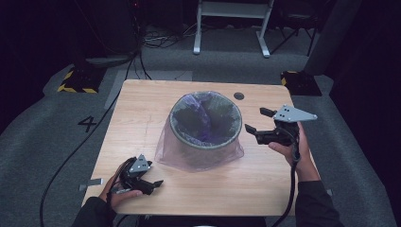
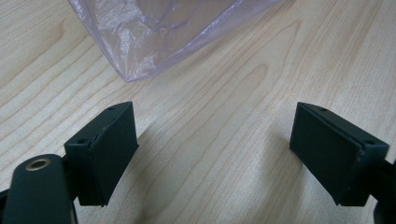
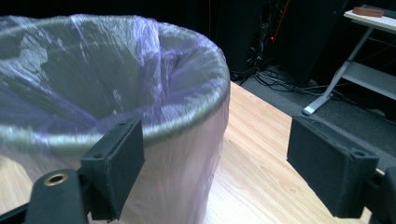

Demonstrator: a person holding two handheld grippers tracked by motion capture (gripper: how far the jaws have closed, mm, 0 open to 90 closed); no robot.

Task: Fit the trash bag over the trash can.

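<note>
lining the bin (image 1: 206, 124) at mid-table with the purple bag (image 1: 198, 156) looks nearly done; right gripper (image 1: 256, 121) beside the rim and left gripper (image 1: 152, 183) resting near the bag's skirt both have spread, empty jaws, so probably tidy the overhang next.

A lab or studio: dark curtains, floor cables (image 1: 161, 40), hazard-striped stand bases (image 1: 75, 81).

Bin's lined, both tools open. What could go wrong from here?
1. The right tool hangs open beside the bin rim; a sideways bump might tip or slide the bin.
2. The bag skirt drapes loosely onto the table; pinching it might pull the liner off the rim or tear it.
3. The left tool sits near the skirt's edge and might snag it.
</note>
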